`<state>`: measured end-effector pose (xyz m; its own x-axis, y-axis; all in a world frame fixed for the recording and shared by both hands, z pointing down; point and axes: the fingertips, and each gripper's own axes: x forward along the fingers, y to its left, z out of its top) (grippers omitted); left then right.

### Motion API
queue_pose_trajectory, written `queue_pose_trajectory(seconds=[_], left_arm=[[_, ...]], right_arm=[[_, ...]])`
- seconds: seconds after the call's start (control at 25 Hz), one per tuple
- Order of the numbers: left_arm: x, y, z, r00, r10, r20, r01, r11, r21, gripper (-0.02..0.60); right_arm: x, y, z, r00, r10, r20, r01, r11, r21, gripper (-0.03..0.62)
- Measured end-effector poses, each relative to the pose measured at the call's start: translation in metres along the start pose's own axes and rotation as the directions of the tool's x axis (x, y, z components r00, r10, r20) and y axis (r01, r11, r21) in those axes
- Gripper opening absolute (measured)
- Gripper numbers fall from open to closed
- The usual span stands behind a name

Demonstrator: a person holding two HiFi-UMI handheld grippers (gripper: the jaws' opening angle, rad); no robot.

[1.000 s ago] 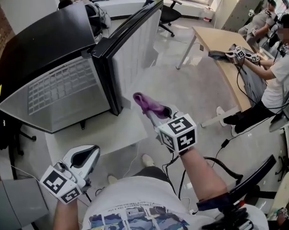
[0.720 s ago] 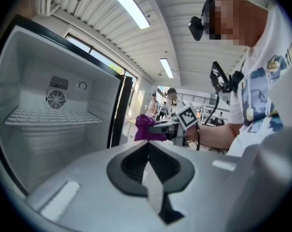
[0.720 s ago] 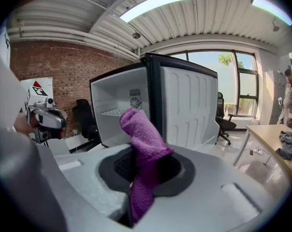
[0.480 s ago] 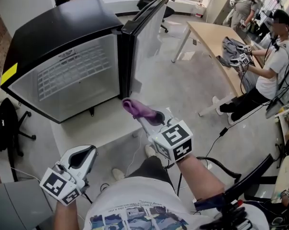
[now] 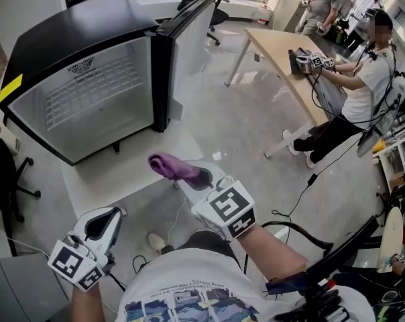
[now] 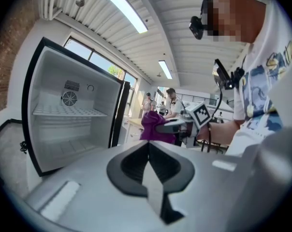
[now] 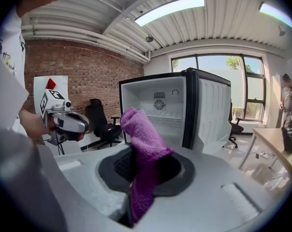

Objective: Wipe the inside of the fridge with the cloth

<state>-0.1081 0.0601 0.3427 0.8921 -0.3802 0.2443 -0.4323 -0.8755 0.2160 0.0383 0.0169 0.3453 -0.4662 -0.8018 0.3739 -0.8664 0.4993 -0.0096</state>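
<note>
A small black fridge (image 5: 88,39) stands on the floor with its door (image 5: 189,52) swung open to the right; its white inside (image 7: 158,111) holds a wire shelf (image 6: 68,112) and is empty. My right gripper (image 5: 189,176) is shut on a purple cloth (image 5: 167,166), held in the air well short of the fridge opening. The cloth (image 7: 142,151) sticks up between the jaws in the right gripper view. My left gripper (image 5: 98,225) hangs low at the left, jaws closed together with nothing in them.
A wooden table (image 5: 290,56) stands at the right with a seated person (image 5: 360,92) handling grippers there. A black office chair (image 5: 5,173) is at the left edge. Cables (image 5: 296,213) trail on the floor beside me. A white mat (image 5: 132,170) lies before the fridge.
The view has swung so the fridge's open front now faces me. Both grippers sit lower and further left in view, the cloth still clamped in the right one.
</note>
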Motion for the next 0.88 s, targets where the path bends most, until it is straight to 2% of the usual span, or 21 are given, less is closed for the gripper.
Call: queue_pose_trajectory(seconds=[0.16, 0.4, 0.64, 0.88], left_arm=[[0.005, -0.016, -0.001, 1.000, 0.029, 0.001, -0.029, 1.000, 0.005, 0.005], [0.029, -0.062, 0.005, 0.998, 0.067, 0.011, -0.067, 0.998, -0.015, 0.005], [0.045, -0.107, 0.002, 0.993, 0.113, -0.029, -0.113, 0.994, -0.011, 0.005], [0.054, -0.130, -0.007, 0.992, 0.115, -0.043, -0.116, 0.993, -0.023, 0.005]], right_arm=[[-0.017, 0.002, 0.001, 0.999, 0.035, 0.031, -0.035, 0.999, -0.012, 0.055], [-0.060, -0.005, -0.009, 0.993, 0.095, 0.065, -0.094, 0.995, -0.027, 0.055], [-0.100, -0.008, -0.017, 0.982, 0.149, 0.119, -0.145, 0.989, -0.039, 0.056], [-0.114, -0.010, -0.032, 0.979, 0.169, 0.112, -0.165, 0.985, -0.050, 0.055]])
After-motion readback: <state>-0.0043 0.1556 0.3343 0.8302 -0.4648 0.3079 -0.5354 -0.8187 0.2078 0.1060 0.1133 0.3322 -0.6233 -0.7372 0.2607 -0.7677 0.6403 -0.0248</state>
